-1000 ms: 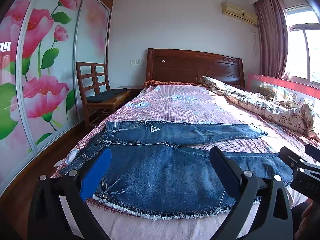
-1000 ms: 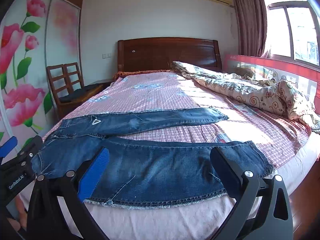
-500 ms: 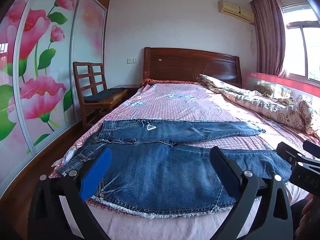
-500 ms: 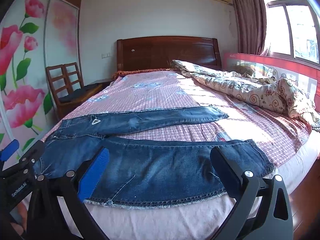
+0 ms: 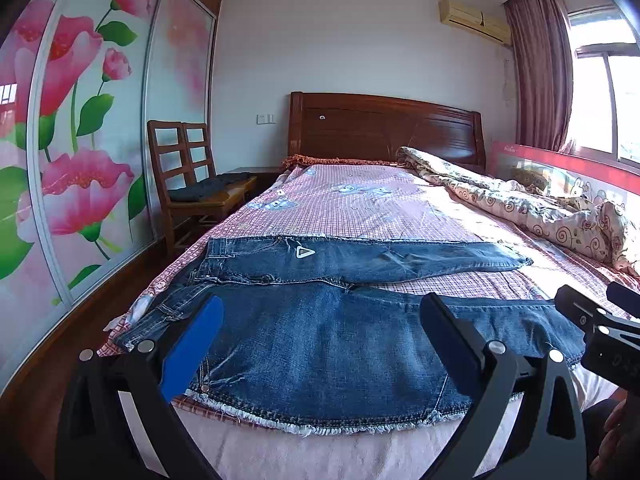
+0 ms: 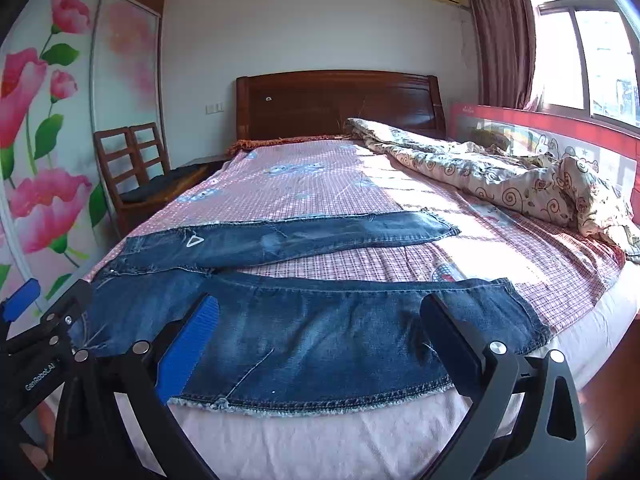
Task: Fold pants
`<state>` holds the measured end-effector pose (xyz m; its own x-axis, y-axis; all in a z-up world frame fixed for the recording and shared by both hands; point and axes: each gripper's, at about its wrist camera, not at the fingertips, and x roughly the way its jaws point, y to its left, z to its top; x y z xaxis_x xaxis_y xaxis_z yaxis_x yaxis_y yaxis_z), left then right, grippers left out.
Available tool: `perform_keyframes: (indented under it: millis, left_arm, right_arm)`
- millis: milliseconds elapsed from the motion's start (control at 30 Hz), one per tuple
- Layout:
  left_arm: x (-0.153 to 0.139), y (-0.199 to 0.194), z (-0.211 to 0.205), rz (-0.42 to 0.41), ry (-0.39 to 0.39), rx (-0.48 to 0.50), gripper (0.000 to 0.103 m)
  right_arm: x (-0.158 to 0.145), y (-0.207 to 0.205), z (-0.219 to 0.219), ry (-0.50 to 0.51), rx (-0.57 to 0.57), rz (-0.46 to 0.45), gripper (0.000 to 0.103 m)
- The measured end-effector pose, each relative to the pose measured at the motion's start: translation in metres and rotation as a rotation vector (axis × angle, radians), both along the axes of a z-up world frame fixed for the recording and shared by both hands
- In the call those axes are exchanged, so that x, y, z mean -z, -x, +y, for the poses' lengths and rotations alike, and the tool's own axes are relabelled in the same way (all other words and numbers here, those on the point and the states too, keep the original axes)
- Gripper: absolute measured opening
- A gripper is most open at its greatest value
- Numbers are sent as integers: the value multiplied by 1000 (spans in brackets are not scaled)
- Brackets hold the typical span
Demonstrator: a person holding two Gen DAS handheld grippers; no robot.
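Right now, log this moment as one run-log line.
stage: pre-grasp | jeans: flat on bed, legs apart, unfolded | left hand-held gripper: open, empty | right hand-held gripper: open, empty

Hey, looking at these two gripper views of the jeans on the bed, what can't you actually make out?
- Near hem of the jeans: left wrist view, partly covered by the left gripper fingers.
- Same in the right wrist view, behind the right gripper.
- Dark item on the chair: too small to identify.
- Triangle patch: any lettering is unreadable.
- Floor below the bed's near edge: cut off.
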<state>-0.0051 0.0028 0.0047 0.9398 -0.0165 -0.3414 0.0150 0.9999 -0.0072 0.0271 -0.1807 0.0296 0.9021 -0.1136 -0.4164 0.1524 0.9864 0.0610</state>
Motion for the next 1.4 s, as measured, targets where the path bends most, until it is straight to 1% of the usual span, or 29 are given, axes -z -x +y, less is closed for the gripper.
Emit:
perform_keyframes:
  millis: [33, 167, 333, 667, 733, 833, 1200, 1400]
  left_arm:
    - [1, 0, 2, 14, 32, 1, 99]
    - [2, 0, 1, 15, 14, 1, 99]
    - [2, -2, 2, 27, 15, -1, 99]
    - [2, -2, 2, 38, 17, -2, 99]
    - [1, -3, 3, 47, 22, -2, 99]
    - [2, -3, 4, 33, 23, -4, 99]
    - [1, -5, 3, 54, 27, 0, 99]
    - [2, -5, 3, 54, 22, -1, 99]
  right_arm:
    - [1, 0, 0, 1, -1, 1, 100]
    - [0, 0, 1, -1, -3, -6, 100]
    - [1, 0, 0, -10, 0, 4, 100]
    - [0, 0, 3, 15, -7, -15, 100]
    - [1, 0, 3, 23, -6, -11, 100]
    - [2, 0, 2, 13, -6, -2, 100]
    - [1, 0, 2, 14, -7, -4, 100]
    - [4, -1, 2, 5, -9, 13, 100]
